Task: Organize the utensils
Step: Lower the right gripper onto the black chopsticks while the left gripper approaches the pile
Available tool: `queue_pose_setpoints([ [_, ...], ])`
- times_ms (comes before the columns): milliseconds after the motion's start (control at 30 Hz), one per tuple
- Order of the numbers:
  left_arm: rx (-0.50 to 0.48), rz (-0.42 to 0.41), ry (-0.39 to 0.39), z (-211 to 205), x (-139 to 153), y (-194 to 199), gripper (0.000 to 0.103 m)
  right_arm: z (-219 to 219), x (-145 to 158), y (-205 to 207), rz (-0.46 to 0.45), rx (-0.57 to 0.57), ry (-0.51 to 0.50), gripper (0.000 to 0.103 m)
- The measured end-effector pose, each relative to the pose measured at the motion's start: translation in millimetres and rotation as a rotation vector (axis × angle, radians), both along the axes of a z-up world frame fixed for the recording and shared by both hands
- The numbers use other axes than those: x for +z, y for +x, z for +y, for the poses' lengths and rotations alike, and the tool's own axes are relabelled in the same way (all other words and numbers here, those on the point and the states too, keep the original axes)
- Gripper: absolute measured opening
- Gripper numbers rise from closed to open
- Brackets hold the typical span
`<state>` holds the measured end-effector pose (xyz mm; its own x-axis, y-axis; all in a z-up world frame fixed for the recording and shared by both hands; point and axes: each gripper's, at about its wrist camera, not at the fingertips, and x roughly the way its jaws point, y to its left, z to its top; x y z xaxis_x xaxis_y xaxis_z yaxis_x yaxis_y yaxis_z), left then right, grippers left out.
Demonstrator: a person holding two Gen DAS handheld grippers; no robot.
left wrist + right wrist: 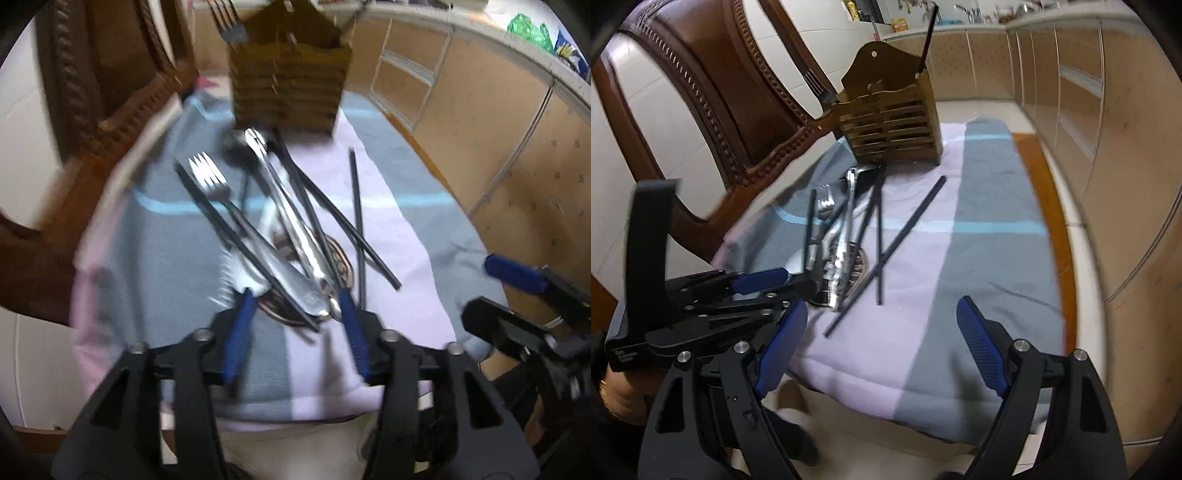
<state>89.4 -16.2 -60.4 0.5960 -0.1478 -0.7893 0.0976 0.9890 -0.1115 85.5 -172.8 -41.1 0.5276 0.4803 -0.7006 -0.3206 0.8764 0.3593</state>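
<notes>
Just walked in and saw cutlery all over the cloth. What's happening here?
A person is sorting utensils into the wooden caddy, using handheld tongs. The left tongs are down at the near end of the pile of forks, spoons and black chopsticks, pads either side of the handles, with no clear grip yet. The right tongs hang open and empty over the cloth. One fork already stands in the caddy.

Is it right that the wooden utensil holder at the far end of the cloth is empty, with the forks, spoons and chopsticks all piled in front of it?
Not quite. The wooden utensil holder is not empty: the right wrist view shows a fork standing at its left side and a black chopstick at its right. The rest stands: the pile of utensils lies in front of it on the cloth.
</notes>
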Motion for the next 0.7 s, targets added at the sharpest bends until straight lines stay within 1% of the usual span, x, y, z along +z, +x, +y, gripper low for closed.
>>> queue_pose_setpoints([
  [33, 0.014, -0.043, 0.017, 6.0, 9.9, -5.1, 0.059, 2.9, -1.7, 7.3, 0.027, 0.021, 0.045, 0.076],
  [67, 0.026, -0.079, 0.041, 9.9, 17.7, -8.9, 0.061, 6.9, -4.1, 14.3, 0.054, 0.040, 0.080, 0.070],
  [100, 0.043, -0.127, 0.087, 14.2, 26.7, -13.8, 0.063, 12.2, -9.5, 23.1, 0.102, 0.075, 0.140, 0.063],
  [133, 0.052, -0.154, 0.114, 17.5, 31.0, -17.2, 0.063, 18.7, -18.1, 32.7, 0.173, 0.116, 0.209, 0.057],
  [167, 0.061, -0.175, 0.135, 21.1, 34.9, -19.9, 0.064, 25.0, -27.0, 41.0, 0.238, 0.142, 0.255, 0.046],
  [200, 0.069, -0.186, 0.138, 25.9, 37.6, -21.4, 0.065, 30.7, -34.9, 48.0, 0.290, 0.154, 0.297, 0.039],
  [233, 0.075, -0.189, 0.128, 30.8, 39.1, -21.6, 0.066, 34.0, -44.1, 55.0, 0.351, 0.157, 0.353, 0.036],
  [267, 0.079, -0.188, 0.113, 36.3, 40.4, -21.9, 0.067, 35.5, -50.0, 58.8, 0.387, 0.150, 0.382, 0.031],
  [367, 0.086, -0.180, 0.082, 48.7, 42.4, -23.0, 0.069, 32.3, -68.5, 65.3, 0.496, 0.094, 0.490, 0.025],
  [400, 0.085, -0.180, 0.081, 51.6, 42.8, -23.5, 0.069, 32.3, -68.5, 65.3, 0.496, 0.094, 0.490, 0.023],
  [433, 0.082, -0.178, 0.079, 52.6, 43.3, -24.9, 0.069, 30.4, -72.8, 66.6, 0.519, 0.077, 0.522, 0.023],
  [500, 0.074, -0.175, 0.072, 53.3, 43.1, -25.7, 0.070, 29.2, -77.9, 69.7, 0.544, 0.045, 0.549, 0.019],
  [633, 0.061, -0.174, 0.068, 53.6, 43.3, -27.0, 0.071, 34.3, -84.1, 75.5, 0.578, 0.016, 0.577, 0.018],
  [700, 0.061, -0.169, 0.066, 54.4, 41.8, -26.1, 0.071, 37.4, -80.9, 78.4, 0.570, 0.012, 0.540, 0.018],
])
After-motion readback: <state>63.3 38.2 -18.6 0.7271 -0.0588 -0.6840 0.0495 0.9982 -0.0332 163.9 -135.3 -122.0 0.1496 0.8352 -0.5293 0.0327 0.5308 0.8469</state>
